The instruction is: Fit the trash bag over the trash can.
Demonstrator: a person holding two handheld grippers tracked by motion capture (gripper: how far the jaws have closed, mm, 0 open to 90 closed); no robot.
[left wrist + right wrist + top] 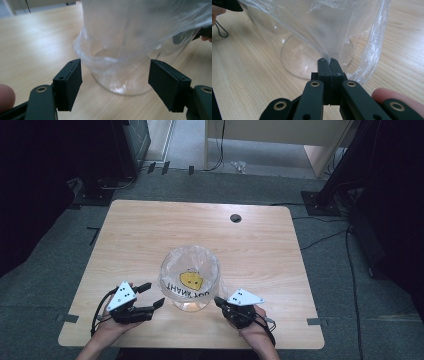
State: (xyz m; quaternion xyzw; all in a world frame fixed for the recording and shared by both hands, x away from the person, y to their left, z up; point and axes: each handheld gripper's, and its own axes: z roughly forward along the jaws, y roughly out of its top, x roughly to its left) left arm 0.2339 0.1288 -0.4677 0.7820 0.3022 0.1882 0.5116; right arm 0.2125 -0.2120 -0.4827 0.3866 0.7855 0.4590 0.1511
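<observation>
A clear glass bowl (pixel 190 285) lined with a thin plastic bag (pixel 192 265) stands near the middle of the surface (pixel 150 235), toward its near edge. The right claw (pixel 327 61) is closed tight on a pinch of the bag's film beside the bowl. The left claw (pixel 115 82) has its jaws spread wide and holds nothing, facing the bowl's base.
</observation>
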